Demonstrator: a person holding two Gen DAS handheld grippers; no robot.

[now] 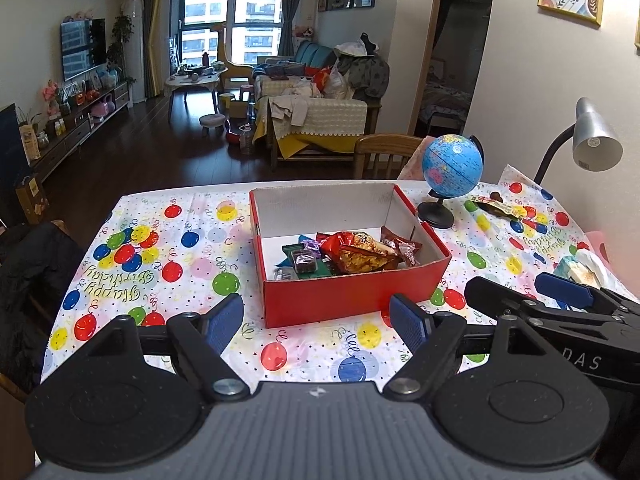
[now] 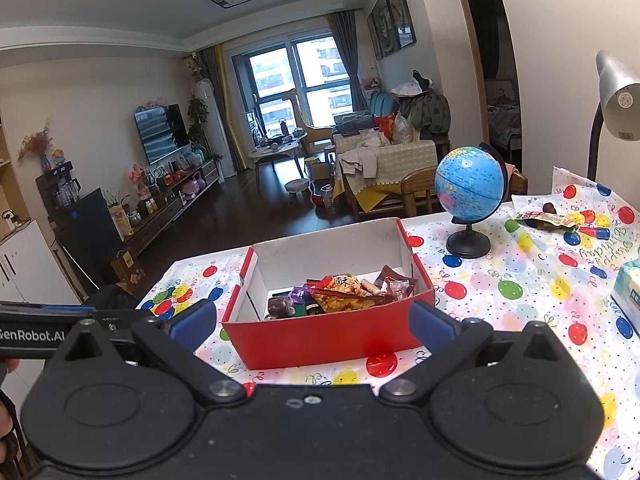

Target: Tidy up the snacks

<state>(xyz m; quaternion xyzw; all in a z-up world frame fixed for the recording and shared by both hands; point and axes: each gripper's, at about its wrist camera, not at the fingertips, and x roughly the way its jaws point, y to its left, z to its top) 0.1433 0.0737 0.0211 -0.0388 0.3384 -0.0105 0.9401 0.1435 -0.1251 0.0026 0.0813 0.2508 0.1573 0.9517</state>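
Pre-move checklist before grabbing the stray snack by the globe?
1. Left gripper open, nothing held: ok.
2. Right gripper open, nothing held: ok.
3. Red box upright, room left inside: ok.
4. Stray snack packet lies outside the box: not ok.
5. Globe beside the packet, tipping risk: not ok.
6. Further loose snacks behind the lamp: cannot tell.

Daylight enters through the big window (image 1: 228, 20) at 12 o'clock in both views, leaving the far room evenly bright and the dark floor (image 1: 160, 148) glossy with pale reflections. The counter (image 1: 188, 240) is softly lit, with faint shadows beside the red box (image 1: 352, 292). Both pictures are sharp at the middle; fisheye bending curves walls and door frames toward 3 and 9 o'clock, and the corners go black.
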